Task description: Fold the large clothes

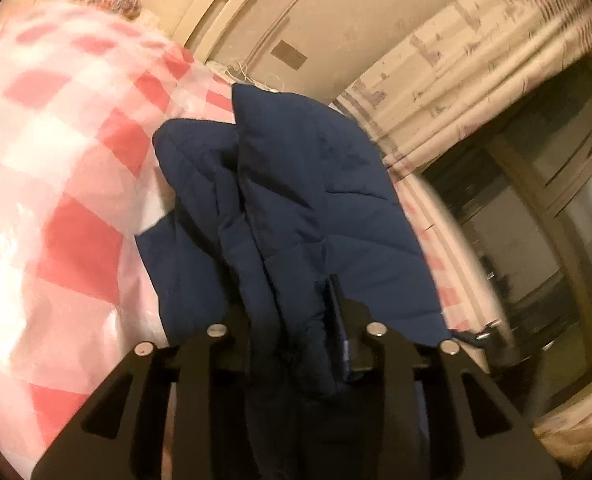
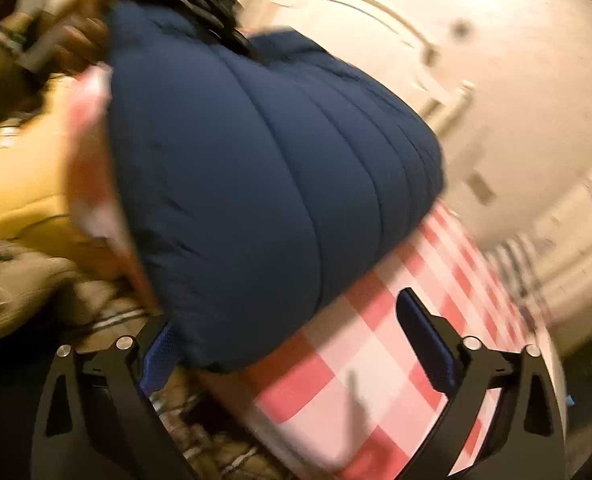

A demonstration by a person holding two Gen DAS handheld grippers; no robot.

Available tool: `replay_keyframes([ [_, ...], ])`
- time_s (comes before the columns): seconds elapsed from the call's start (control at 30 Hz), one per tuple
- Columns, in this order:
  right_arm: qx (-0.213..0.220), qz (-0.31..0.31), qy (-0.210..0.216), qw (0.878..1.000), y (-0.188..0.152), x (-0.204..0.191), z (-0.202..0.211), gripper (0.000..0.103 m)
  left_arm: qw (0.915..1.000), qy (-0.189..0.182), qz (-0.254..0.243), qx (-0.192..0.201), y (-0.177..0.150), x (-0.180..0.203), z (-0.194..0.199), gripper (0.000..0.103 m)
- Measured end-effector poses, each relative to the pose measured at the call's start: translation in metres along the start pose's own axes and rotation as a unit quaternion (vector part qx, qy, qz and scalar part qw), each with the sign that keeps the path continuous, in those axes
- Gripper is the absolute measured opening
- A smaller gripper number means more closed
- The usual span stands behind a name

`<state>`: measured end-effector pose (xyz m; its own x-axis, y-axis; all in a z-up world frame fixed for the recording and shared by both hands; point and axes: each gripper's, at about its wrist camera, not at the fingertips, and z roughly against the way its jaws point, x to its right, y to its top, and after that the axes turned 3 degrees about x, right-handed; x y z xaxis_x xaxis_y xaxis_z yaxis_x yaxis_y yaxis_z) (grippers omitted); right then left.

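Left wrist view: the navy quilted jacket [image 1: 296, 208] is bunched in the centre of the frame, draped from the middle down into the left gripper [image 1: 296, 344] at the bottom. A thick fold of it fills the gap between the 2 black jaws; only the right finger [image 1: 338, 320] is seen, pressed against the fabric, the left one hidden behind it. The jaws are clamped on that fold. The jacket lies on a red-and-white checked cover [image 1: 56, 160] that fills the left half. A patterned curtain [image 1: 476, 80] hangs at upper right, with a dark window [image 1: 536, 216] below it at right.

Right wrist view, blurred by motion: the same jacket [image 2: 256, 184] is seen as a puffed mound in the centre, resting on the checked cover [image 2: 356, 380] at lower centre. The right gripper [image 2: 296, 344] is at the bottom with its 2 blue-padded fingers [image 2: 424, 344] spread wide. The left-side finger sits just beside the jacket's lower edge; whether it touches cannot be told. Nothing is gripped. At upper left a hand [image 2: 76, 44] holds the other gripper against the jacket's top edge. A yellow fabric [image 2: 20, 184] is seen at left.
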<state>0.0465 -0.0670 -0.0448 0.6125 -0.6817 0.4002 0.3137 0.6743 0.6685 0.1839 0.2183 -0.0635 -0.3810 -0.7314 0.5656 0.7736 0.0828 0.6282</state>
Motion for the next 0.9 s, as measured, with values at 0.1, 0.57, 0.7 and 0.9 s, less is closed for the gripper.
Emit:
replay_keyframes([
  [0.1, 0.086, -0.066, 0.085, 0.990, 0.015, 0.021, 0.044, 0.087, 1.0000, 0.002, -0.004, -0.002, 0.000, 0.002, -0.003, 0.037],
  [0.57, 0.043, -0.066, 0.080, 0.994, 0.090, -0.023, -0.059, 0.088, 0.9996, 0.009, 0.021, 0.014, -0.011, -0.016, 0.003, 0.054],
  [0.7, 0.036, -0.061, 0.087, 0.994, 0.087, -0.019, -0.062, 0.089, 0.9877, 0.140, -0.025, 0.064, 0.001, 0.003, 0.042, 0.072],
  [0.9, 0.041, -0.053, 0.077, 0.995, 0.086, -0.022, -0.066, 0.090, 0.9719, 0.158, -0.099, 0.143, 0.025, 0.074, 0.072, 0.098],
])
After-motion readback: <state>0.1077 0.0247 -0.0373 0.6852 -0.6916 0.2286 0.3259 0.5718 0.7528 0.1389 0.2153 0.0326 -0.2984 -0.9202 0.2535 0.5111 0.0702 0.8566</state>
